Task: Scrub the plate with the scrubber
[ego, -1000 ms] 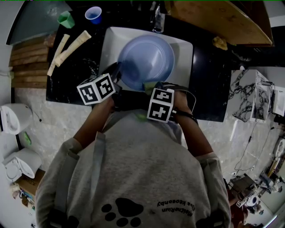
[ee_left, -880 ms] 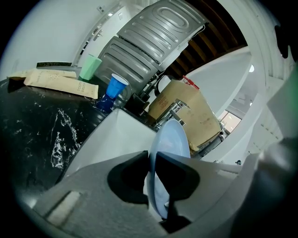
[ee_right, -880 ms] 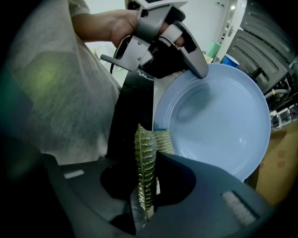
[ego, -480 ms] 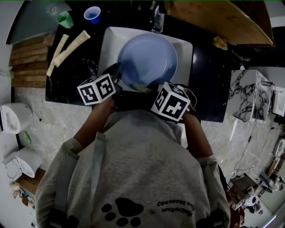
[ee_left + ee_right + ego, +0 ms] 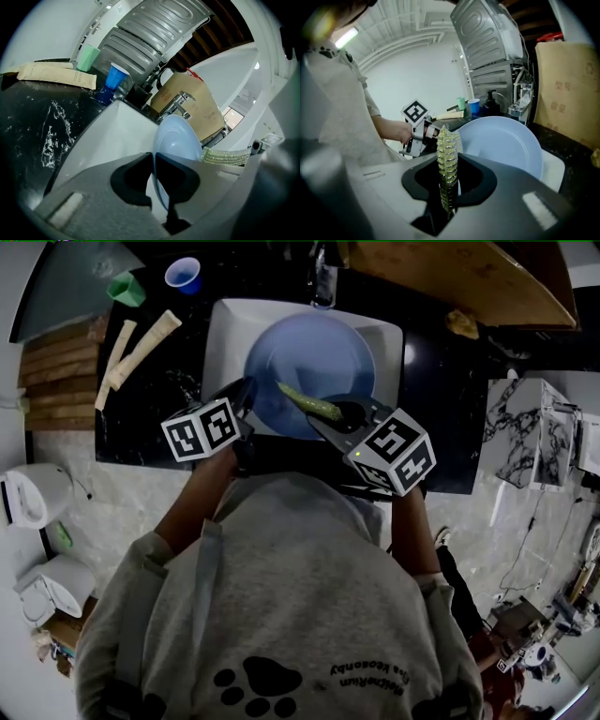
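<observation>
A light blue plate (image 5: 314, 352) stands tilted in the white sink (image 5: 225, 334). My left gripper (image 5: 246, 395) holds it at its near left rim. In the left gripper view the thin rim (image 5: 176, 136) runs between the jaws of the left gripper (image 5: 153, 159), which have just been closing on it. My right gripper (image 5: 342, 416) is shut on a yellow-green mesh scrubber (image 5: 307, 400) that lies over the plate's near face. In the right gripper view the scrubber (image 5: 447, 159) stands upright out of the jaws before the plate (image 5: 506, 140).
A blue cup (image 5: 183, 275), a green cup (image 5: 127, 285) and two paper-wrapped packets (image 5: 141, 341) lie on the black counter (image 5: 159, 399) at the left. The faucet (image 5: 323, 277) stands behind the sink, with a wooden board (image 5: 459, 277) at the back right.
My right gripper has risen, rolled and swung to the right, bringing the scrubber from the plate's near rim up across its face. The left gripper has stayed on the rim.
</observation>
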Demonstrator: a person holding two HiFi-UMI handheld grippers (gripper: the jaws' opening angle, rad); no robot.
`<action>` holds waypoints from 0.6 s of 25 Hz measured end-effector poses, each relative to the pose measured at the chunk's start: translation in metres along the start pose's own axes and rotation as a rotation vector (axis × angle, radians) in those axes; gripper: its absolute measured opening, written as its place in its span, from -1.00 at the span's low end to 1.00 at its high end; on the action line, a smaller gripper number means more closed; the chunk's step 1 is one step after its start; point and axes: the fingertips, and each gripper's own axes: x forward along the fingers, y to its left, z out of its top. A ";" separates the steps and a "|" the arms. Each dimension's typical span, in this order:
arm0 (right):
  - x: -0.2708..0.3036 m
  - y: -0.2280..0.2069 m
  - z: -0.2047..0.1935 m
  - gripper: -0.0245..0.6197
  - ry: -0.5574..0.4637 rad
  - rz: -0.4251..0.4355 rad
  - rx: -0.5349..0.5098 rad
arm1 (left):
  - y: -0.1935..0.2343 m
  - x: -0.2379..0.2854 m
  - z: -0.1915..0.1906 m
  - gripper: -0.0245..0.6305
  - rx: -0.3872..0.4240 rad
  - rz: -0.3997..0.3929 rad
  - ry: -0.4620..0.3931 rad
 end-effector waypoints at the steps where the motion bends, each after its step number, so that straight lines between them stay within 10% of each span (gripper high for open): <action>1: -0.001 -0.003 0.002 -0.71 -0.028 -0.007 0.026 | 0.001 0.002 -0.002 -0.84 0.004 0.002 0.011; 15: 0.007 -0.046 0.008 -0.71 -0.200 -0.133 0.136 | 0.019 0.042 -0.009 -0.83 0.007 0.033 0.131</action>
